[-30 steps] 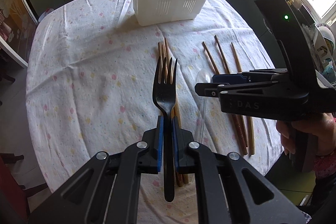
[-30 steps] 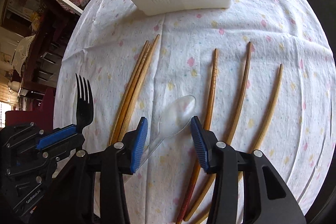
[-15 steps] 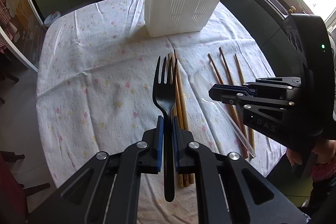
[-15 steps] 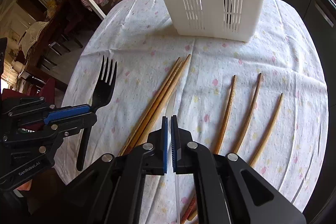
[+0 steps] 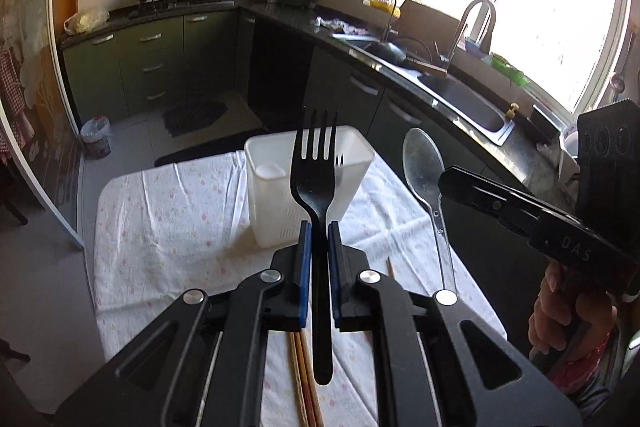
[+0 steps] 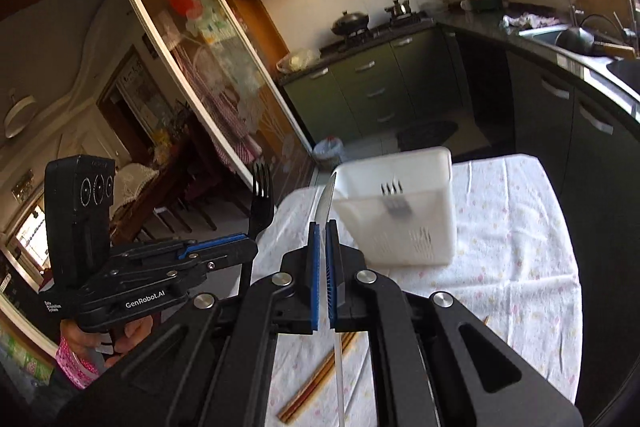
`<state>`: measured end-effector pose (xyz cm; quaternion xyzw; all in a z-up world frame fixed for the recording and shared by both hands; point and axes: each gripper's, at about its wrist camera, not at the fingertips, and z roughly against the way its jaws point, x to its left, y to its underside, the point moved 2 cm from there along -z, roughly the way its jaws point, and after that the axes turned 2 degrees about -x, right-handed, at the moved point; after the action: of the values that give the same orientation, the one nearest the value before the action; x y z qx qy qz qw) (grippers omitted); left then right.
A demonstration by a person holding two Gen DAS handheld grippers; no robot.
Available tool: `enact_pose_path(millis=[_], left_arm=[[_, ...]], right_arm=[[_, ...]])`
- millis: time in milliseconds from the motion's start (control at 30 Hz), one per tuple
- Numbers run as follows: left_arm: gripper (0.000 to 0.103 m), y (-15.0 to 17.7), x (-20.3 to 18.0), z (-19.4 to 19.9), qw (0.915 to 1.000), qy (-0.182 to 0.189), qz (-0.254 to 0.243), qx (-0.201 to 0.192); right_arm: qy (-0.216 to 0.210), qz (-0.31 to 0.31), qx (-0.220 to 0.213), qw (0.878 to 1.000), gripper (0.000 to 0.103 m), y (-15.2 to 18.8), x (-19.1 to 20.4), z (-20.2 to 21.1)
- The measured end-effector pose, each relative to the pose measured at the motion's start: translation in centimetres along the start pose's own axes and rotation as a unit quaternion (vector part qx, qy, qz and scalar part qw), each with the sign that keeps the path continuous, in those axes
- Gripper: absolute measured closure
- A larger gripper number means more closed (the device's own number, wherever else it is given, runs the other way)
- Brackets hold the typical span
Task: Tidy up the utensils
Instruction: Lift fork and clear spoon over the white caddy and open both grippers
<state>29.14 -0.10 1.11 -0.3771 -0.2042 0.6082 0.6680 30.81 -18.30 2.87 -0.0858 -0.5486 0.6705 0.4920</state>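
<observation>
My left gripper [image 5: 318,227] is shut on a black plastic fork [image 5: 314,163], held upright with tines up, above the table and in front of the white slotted utensil holder [image 5: 272,195]. My right gripper [image 6: 322,227] is shut on a clear plastic spoon [image 6: 325,201], seen edge-on; in the left wrist view the spoon [image 5: 422,163] stands bowl-up to the right of the fork. The holder [image 6: 416,227] stands on the cloth beyond both grippers, with a fork inside it [image 6: 394,205]. The left gripper and its fork [image 6: 261,199] show at the left of the right wrist view.
Wooden chopsticks [image 6: 316,383] lie on the white flowered tablecloth [image 5: 168,227] under the grippers, also in the left wrist view [image 5: 304,379]. Dark kitchen cabinets, a sink counter [image 5: 460,95] and a stove stand beyond the table. A glass sliding door [image 6: 208,75] is at the left.
Both grippers have lifted and tilted up from the table, carrying the fork and spoon upright. Before that, the right gripper closed on the spoon.
</observation>
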Motion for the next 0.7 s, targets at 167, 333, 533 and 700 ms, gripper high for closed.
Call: enact_pose_path(millis=[167, 333, 533, 700], left_arm=[[0.095, -5.3, -0.7, -0.1, 0.991, -0.008, -0.008, -0.133], [0.095, -8.1, -0.8, -2.7, 0.9762, -0.029, -0.007, -0.215], [0.095, -8.7, 0.1, -7.6, 0.9722, -0.05, 0.003, -0.229], [0.095, -7.3, 1.2, -10.5, 0.9752, -0.057, 0.016, -0.213]], right_arm=[[0.039, 0.022, -0.115, 0.992, 0.099, -4.4, -0.2, -0.6], [0.086, 0.048, -0.194, 0.976, 0.099, -7.4, -0.5, -2.7], [0.108, 0.069, -0.213, 0.969, 0.099, -8.6, -1.6, -7.9], [0.11, 0.069, -0.202, 0.971, 0.099, -7.2, -3.1, -10.9]])
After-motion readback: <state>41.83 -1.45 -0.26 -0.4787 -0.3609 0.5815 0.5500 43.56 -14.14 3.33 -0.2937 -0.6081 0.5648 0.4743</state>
